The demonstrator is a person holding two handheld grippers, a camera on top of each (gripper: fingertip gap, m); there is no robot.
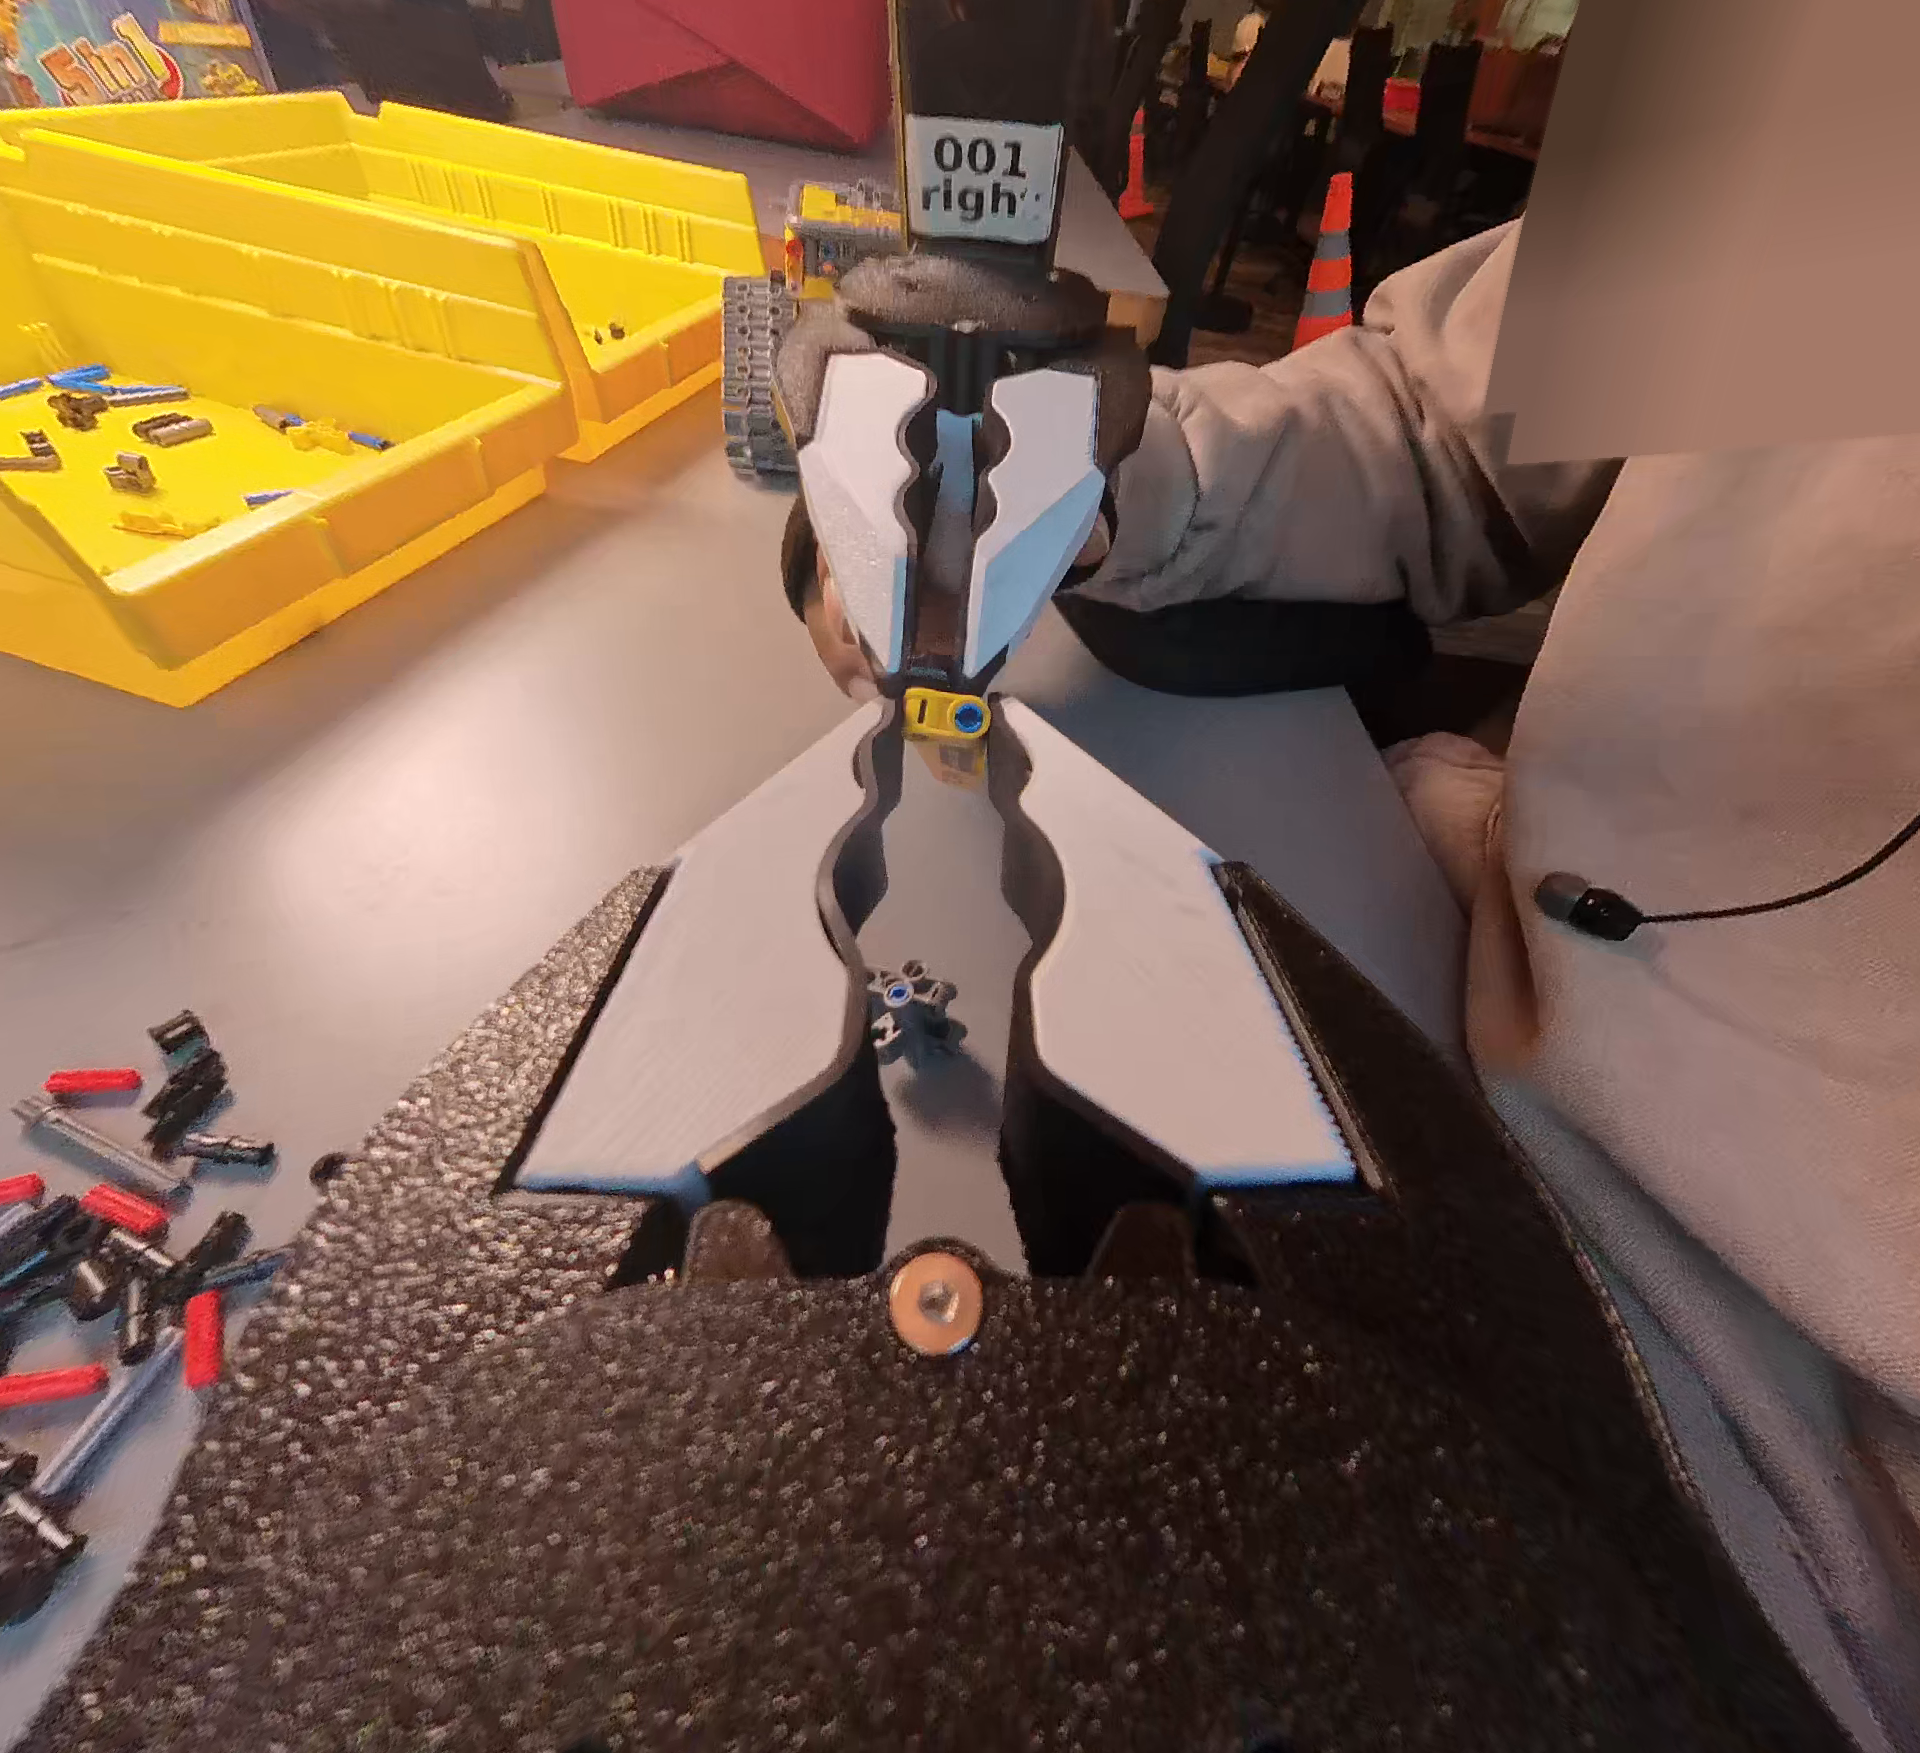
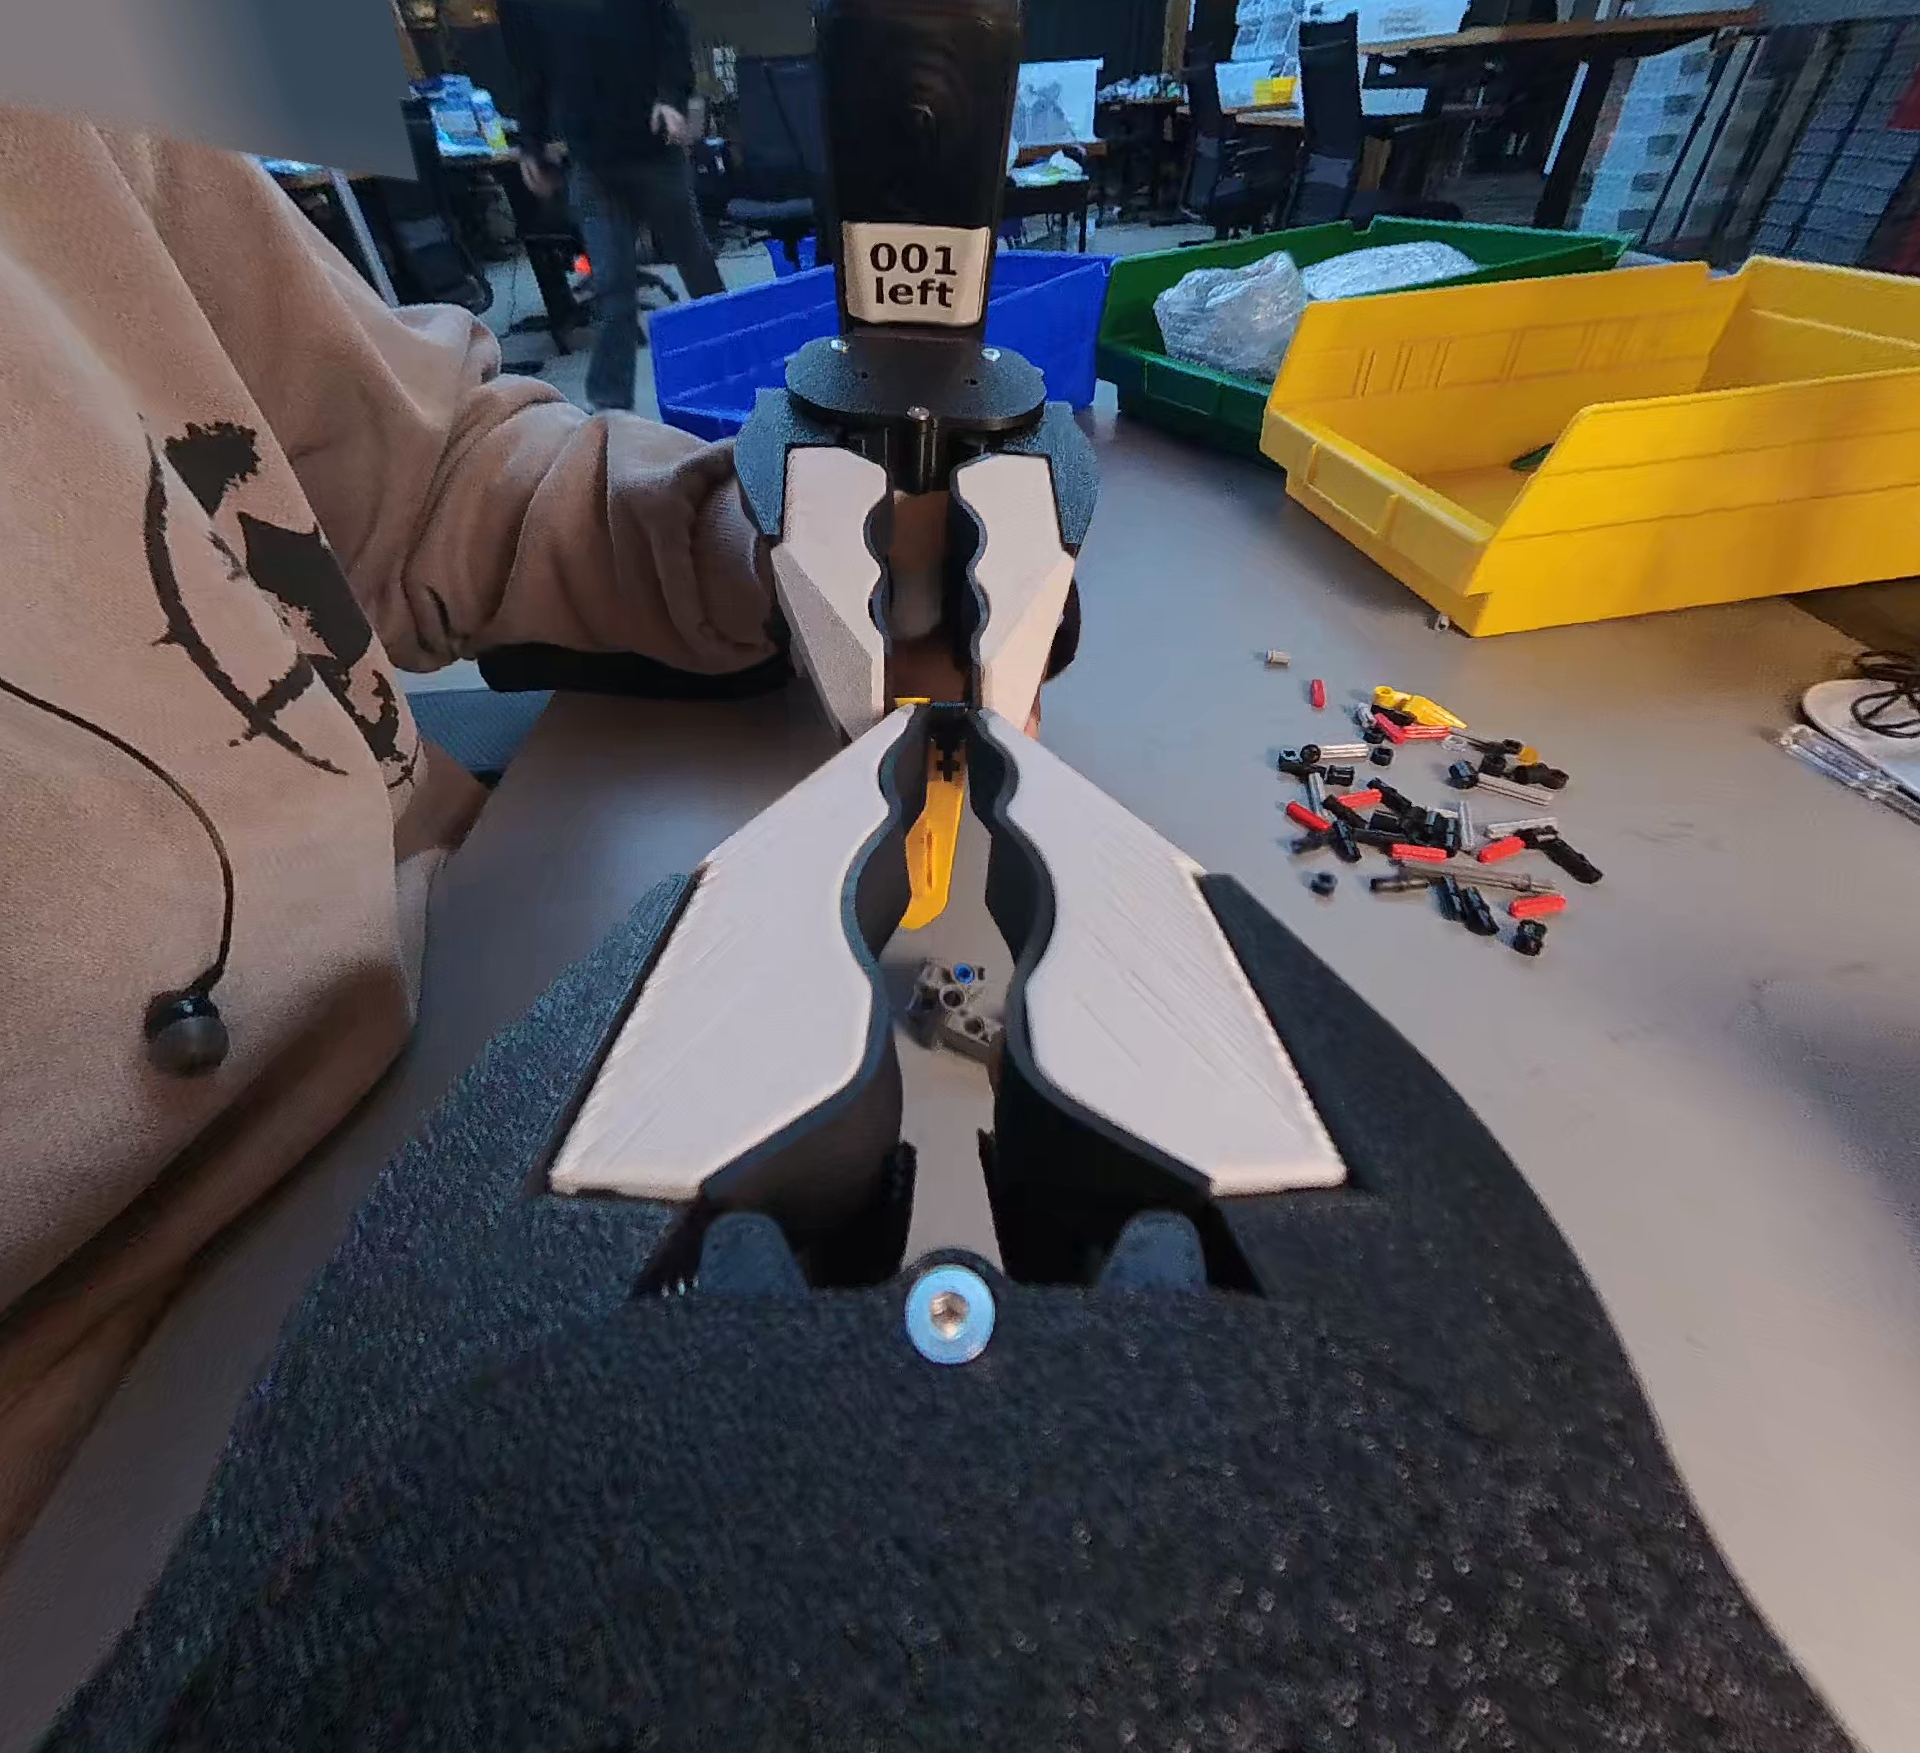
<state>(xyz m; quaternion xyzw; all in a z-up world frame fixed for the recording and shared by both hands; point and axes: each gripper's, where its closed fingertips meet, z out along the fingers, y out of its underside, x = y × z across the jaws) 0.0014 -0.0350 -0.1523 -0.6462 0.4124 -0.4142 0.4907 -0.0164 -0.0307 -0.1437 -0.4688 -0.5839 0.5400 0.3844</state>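
My two grippers meet tip to tip above the grey table (image 1: 468, 820). My left gripper (image 1: 940, 714) is shut on a small yellow connector (image 1: 928, 716) with a blue pin in it. My right gripper (image 2: 943, 718) is shut on a long yellow piece (image 2: 930, 846) with a black end, which lies back between its fingers. The two parts touch where the tips meet. The right gripper (image 1: 935, 673) faces me in the left wrist view, and the left gripper (image 2: 940, 701) faces me in the right wrist view. A small grey piece (image 1: 914, 1007) (image 2: 956, 1002) lies on the table below.
Yellow bins (image 1: 312, 332) hold several small parts, and a tracked yellow model (image 1: 764, 373) stands beside them. A pile of black, red and grey pieces (image 1: 104, 1215) (image 2: 1434, 820) lies on the table. Blue (image 2: 727, 342), green (image 2: 1174, 353) and yellow (image 2: 1610, 477) bins stand behind. The person's sleeve (image 1: 1299, 477) is close. My two grippers' fingertips are within a few centimetres of each other.
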